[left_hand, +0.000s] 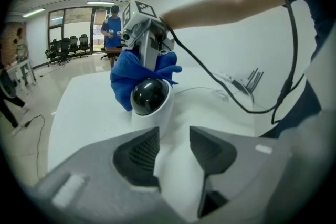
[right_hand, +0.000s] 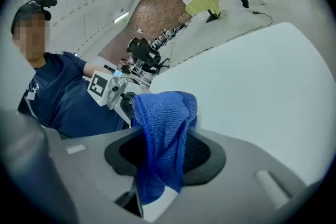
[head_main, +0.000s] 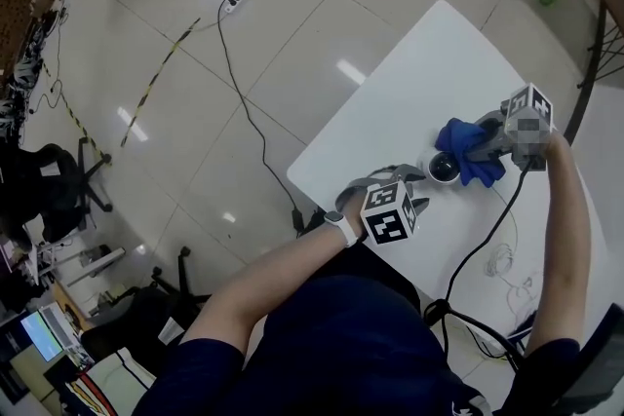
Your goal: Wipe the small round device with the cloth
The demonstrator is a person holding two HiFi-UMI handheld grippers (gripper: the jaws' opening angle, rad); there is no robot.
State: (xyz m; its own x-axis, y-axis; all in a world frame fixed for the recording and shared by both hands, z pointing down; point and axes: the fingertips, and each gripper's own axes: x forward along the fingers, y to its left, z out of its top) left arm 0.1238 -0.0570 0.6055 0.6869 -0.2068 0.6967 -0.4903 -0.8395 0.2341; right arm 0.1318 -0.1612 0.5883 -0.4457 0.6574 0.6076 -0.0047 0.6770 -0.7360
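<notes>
Small round device (head_main: 445, 169) mid table (head_main: 419, 73), clamped in left gripper (head_main: 419, 182) jaws; right gripper (head_main: 493, 145) jaws pinch cloth (head_main: 466, 151).

The person wears a navy short-sleeved shirt (head_main: 351, 336) and what looks like a white watch (head_main: 338, 227) at the left wrist. The left gripper (head_main: 421, 190) and right gripper (head_main: 492, 143) are both grey plastic, with dark ribbed pads (left_hand: 137, 157) inside the jaws. Each carries a white cube (head_main: 388, 214) printed with black square markers. A black cable (head_main: 487, 227) trails from the right gripper.
</notes>
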